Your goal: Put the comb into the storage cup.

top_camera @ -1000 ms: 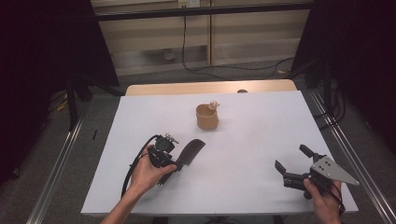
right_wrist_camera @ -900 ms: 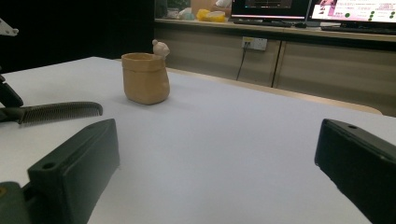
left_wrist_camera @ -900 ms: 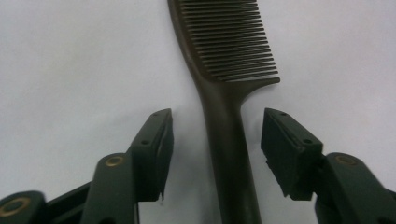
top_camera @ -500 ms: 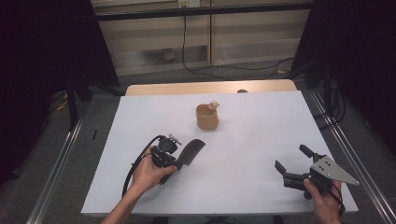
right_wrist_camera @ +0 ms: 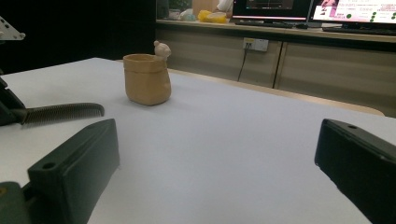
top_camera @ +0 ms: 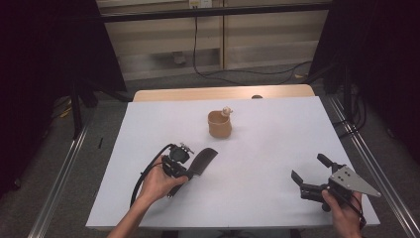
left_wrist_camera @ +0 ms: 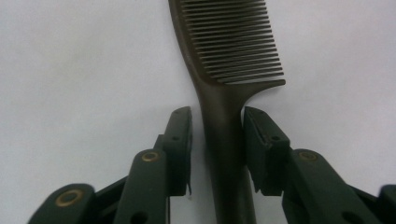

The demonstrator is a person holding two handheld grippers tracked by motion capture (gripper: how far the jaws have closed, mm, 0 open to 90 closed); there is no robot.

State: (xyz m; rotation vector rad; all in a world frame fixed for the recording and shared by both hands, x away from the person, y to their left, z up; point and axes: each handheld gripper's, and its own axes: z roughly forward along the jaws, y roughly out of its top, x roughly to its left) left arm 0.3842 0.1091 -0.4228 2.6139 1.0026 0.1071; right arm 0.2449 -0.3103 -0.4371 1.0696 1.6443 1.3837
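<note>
A: The left tongs straddle the handle of the dark comb. Their jaws have just been closing on it. In the left gripper view the right pad looks to touch the handle, while a thin gap shows at the left pad, so they are not clamped yet.

B: And the right tongs?

A: Spread wide, holding nothing, low over the white surface near its front right corner, held in the right hand.

B: Where does the comb lie?

A: Flat on the surface, front left of centre, teeth end aimed toward the middle. The left hand is just behind it.

B: Room to move?

A: Plenty. Bare surface runs between the two tongs, and the tan cup stands well apart, toward the far edge. A wooden strip shows past that far edge.

B: Shapes and materials?

A: The comb looks like smooth dark plastic, with fine straight teeth on one side and a long handle. The cup is matt and shaped like a slumped sack, with a small pale figure on its rim. The surface is plain and matt.

B: Anything one view adds?

A: The right gripper view sees the comb side-on, teeth lying level, and monitors behind a counter. The left gripper view gives the pad gaps.
</note>
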